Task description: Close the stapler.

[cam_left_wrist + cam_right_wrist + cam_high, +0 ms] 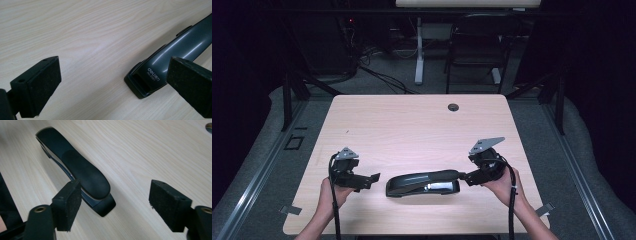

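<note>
A long black stapler [424, 183] lies flat on the light wooden table [412, 130], near the front edge, between the two hands. My left gripper [374, 179] hovers just left of the stapler's front end and is open with nothing between its pads. In the left gripper view the stapler [175, 57] runs up to the right past the right pad, while the gripper [117, 82] stands wide. My right gripper [467, 177] is at the stapler's right end, open. In the right gripper view the stapler's rear end [82, 172] reaches in beside the left pad [68, 205], and the gripper [117, 195] does not press on it.
A round cable hole [453, 107] sits near the table's far edge and also appears as a dark hole [208, 127] at the top right of the right gripper view. Behind the table stand a dark chair [477, 45] and a white desk leg [419, 50]. Bare wood stretches across the table's far half.
</note>
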`<state>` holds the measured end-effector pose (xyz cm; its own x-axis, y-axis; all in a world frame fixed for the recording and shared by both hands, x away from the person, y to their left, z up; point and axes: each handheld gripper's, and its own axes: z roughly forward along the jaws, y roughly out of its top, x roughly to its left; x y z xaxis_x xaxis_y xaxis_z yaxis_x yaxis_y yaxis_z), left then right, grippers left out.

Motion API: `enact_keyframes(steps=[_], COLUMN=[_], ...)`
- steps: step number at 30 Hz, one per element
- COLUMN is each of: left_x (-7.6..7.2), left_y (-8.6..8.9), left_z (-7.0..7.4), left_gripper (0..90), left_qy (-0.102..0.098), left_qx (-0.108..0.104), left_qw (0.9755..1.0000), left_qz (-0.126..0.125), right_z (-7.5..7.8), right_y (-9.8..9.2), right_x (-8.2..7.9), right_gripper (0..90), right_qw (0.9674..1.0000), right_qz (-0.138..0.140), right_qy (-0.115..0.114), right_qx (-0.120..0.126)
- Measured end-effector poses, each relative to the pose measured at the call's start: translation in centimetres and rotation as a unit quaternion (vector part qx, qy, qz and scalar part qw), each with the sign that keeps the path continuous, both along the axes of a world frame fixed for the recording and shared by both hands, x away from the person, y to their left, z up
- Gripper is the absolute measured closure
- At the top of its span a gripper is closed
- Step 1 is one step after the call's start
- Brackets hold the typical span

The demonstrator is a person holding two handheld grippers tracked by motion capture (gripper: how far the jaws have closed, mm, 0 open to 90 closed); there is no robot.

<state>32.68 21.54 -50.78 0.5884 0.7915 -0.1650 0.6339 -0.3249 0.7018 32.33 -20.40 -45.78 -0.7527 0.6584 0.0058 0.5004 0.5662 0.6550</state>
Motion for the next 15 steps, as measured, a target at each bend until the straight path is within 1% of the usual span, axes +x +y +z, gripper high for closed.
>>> enact_keyframes(steps=[2,3,7,8,9,11,12,13,15], left_x=[0.0,0.0,0.0,0.0,0.0,0.0,0.0,0.0,0.1], left_y=[0.0,0.0,0.0,0.0,0.0,0.0,0.0,0.0,0.1], left_z=[0.0,0.0,0.0,0.0,0.0,0.0,0.0,0.0,0.0], left_gripper=[0.2,0.2,0.2,0.2,0.2,0.2,0.2,0.2,0.2], left_qy=[0.0,0.0,0.001,0.001,0.001,0.001,0.0,0.0,-0.002], left_qx=[0.0,0.001,0.001,0.001,0.002,0.002,0.001,0.001,0.004], left_qw=[1.0,1.0,1.0,1.0,1.0,1.0,1.0,1.0,1.0], left_qz=[0.0,0.0,-0.001,-0.002,-0.003,-0.002,0.001,0.001,0.0], right_z=[0.0,0.0,0.0,0.0,-0.1,-0.2,-0.4,-0.4,-0.9], right_y=[-0.2,-0.6,-1.6,-1.6,-2.2,-2.5,-3.1,-3.1,-4.1], right_x=[0.0,-0.1,-0.3,-0.3,-0.4,-0.5,-0.6,-0.6,-0.7], right_gripper=[21.7,19.5,17.2,17.2,16.5,16.3,15.9,15.9,15.1], right_qw=[1.0,1.0,0.9997,0.9997,0.9996,0.9994,0.9991,0.9991,0.9985], right_qz=[-0.002,-0.008,-0.023,-0.023,-0.028,-0.034,-0.041,-0.041,-0.052], right_qy=[0.001,-0.002,-0.003,-0.003,-0.001,0.001,0.003,0.003,0.01], right_qx=[0.0,-0.005,-0.004,-0.004,-0.004,-0.003,-0.005,-0.005,-0.009])
